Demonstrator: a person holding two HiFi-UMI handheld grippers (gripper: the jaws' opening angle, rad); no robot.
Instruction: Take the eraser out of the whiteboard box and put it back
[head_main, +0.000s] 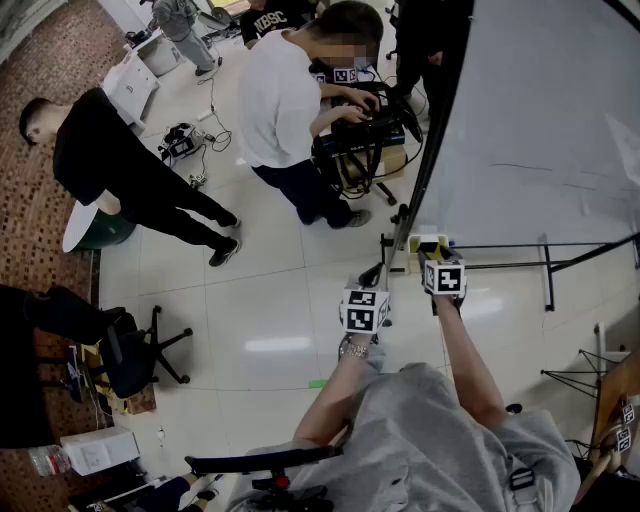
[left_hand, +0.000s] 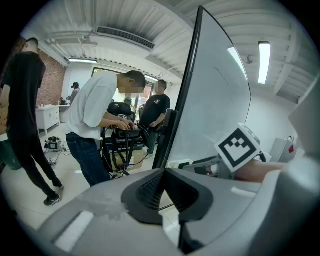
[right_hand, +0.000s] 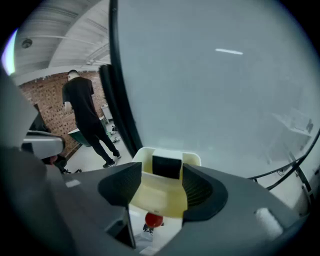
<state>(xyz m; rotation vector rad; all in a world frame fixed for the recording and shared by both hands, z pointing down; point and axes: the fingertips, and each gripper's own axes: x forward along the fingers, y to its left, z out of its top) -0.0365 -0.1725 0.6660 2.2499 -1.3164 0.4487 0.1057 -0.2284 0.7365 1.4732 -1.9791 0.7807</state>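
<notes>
Left hand-held gripper (left_hand: 163, 175) came first in the line: it hung to the left of the whiteboard box (right_hand: 159, 196) and a little back from it, its dark pads drawn together at the tips with nothing between them. It seemed to have no part in the work at that point.

Right hand-held gripper (right_hand: 162, 179) was level with the whiteboard box and pointed straight into it. Its jaws stood wide, one on either side of the cream box, clamped on nothing. Inside the box, against its far wall, sat the black eraser (right_hand: 166, 167), upright and not yet lifted. Below the box a small red object (right_hand: 153, 219) showed, too small to identify. Behind and to the right of the box rose the whiteboard (right_hand: 215, 90).

By my reading, the task was at its first step — the reach for the eraser. The next move would call for easing the right jaws forward until the pads flanked the eraser rather than the box walls, then closing on it and drawing it up and clear of the rim.
</notes>
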